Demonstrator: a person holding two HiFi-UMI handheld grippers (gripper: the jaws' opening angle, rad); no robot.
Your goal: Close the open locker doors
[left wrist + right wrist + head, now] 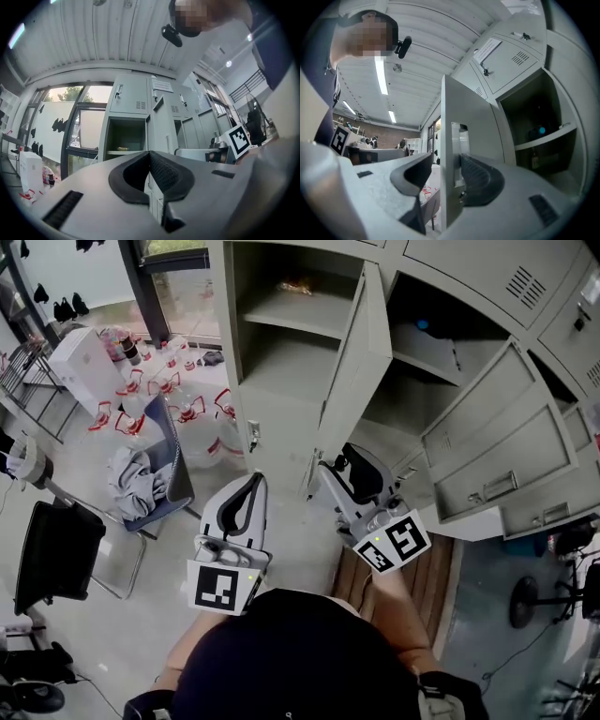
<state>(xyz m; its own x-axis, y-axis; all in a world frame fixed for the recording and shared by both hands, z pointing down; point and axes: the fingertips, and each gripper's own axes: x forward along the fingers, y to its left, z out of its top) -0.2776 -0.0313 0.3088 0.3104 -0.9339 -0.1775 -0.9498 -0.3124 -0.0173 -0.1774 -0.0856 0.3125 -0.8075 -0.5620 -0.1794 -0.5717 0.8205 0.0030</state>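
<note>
one notice [487, 47] on locker door [511, 72], print unreadable.

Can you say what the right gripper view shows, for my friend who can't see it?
The right gripper stands open, with the edge of an open grey locker door between its jaws, not squeezed. Right of the door is an open locker, dark inside, with a shelf. A long ceiling light glows at the top left.
</note>
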